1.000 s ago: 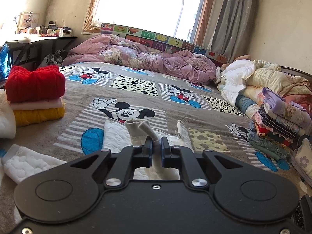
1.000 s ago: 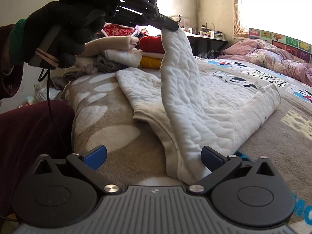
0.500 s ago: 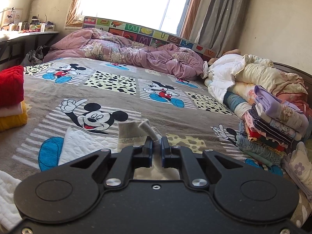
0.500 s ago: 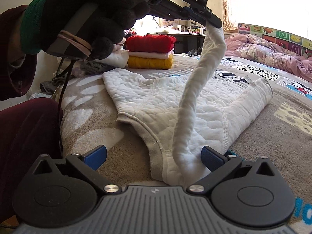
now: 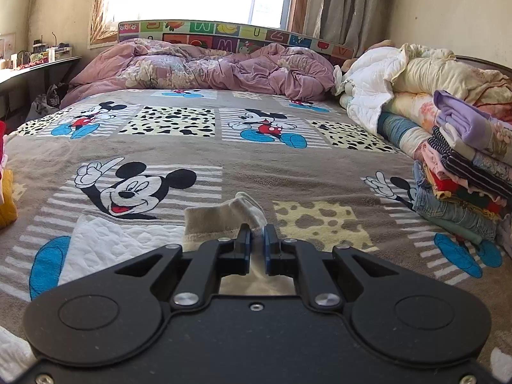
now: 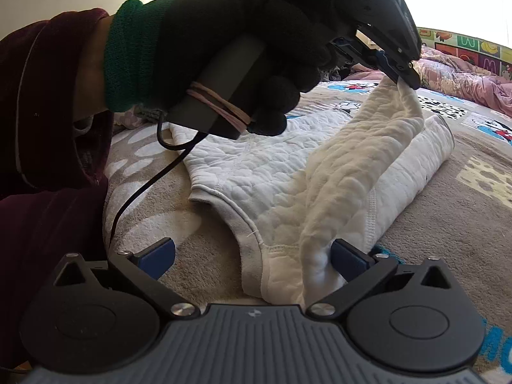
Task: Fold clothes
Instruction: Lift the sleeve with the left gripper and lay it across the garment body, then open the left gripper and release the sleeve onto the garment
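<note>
Bed with Mickey Mouse blanket (image 5: 288, 176). White quilted garment (image 6: 256, 176) lies on it, far edge hidden. Left gripper (image 5: 256, 244) clamped on lifted sleeve cuff (image 5: 224, 220); right gripper (image 6: 252, 256) spread wide, holding nothing, garment's near end between its fingers.

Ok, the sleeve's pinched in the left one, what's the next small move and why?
Probably lower the left hand-held gripper and lay the sleeve across the white quilted top, then let go: the sleeve hangs lifted over the body, and the right hand-held gripper sits open.

letters W, U on headboard (image 5: 224, 36) (alphabet tiles)
</note>
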### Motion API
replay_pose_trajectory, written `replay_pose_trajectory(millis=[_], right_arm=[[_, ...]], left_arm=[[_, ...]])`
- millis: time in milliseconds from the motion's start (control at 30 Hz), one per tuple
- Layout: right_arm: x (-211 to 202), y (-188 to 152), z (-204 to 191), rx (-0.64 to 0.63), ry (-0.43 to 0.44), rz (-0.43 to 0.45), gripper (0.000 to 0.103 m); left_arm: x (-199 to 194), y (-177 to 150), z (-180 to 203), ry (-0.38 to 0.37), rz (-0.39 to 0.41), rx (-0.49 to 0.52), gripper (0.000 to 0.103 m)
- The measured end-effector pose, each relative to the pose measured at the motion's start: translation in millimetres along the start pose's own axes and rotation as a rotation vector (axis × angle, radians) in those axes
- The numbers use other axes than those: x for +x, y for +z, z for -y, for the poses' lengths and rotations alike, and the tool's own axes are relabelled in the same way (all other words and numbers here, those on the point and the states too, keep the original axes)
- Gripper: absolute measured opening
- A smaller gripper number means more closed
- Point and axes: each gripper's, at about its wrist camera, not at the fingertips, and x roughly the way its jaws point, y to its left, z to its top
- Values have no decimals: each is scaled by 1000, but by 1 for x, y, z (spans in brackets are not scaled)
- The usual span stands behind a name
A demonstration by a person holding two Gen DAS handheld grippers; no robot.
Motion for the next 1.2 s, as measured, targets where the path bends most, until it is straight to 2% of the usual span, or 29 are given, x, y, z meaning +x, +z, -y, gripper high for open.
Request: replay_pose_trajectory(millis=[267, 500, 700, 867, 1000, 1133, 1200], right_arm=[[3, 0, 5, 25, 26, -2, 103], [5, 0, 9, 47, 47, 0, 103], [6, 0, 12, 61, 61, 3, 103], [0, -2, 19, 92, 83, 11, 103], [0, -3, 20, 89, 80, 10, 103], [-1, -3, 22, 94, 83, 9, 103], [0, -3, 23, 96, 85, 9, 103]], left_arm=[[34, -7, 19, 58, -31, 146, 6], [60, -18, 33, 85, -96, 289, 6], [77, -36, 44, 109, -136, 486, 6], [87, -45, 50, 98, -178, 597, 6], [90, -37, 39, 50, -207, 515, 6], [89, -16, 13, -53, -254, 296, 15], [76, -7, 2, -88, -234, 208, 21]])
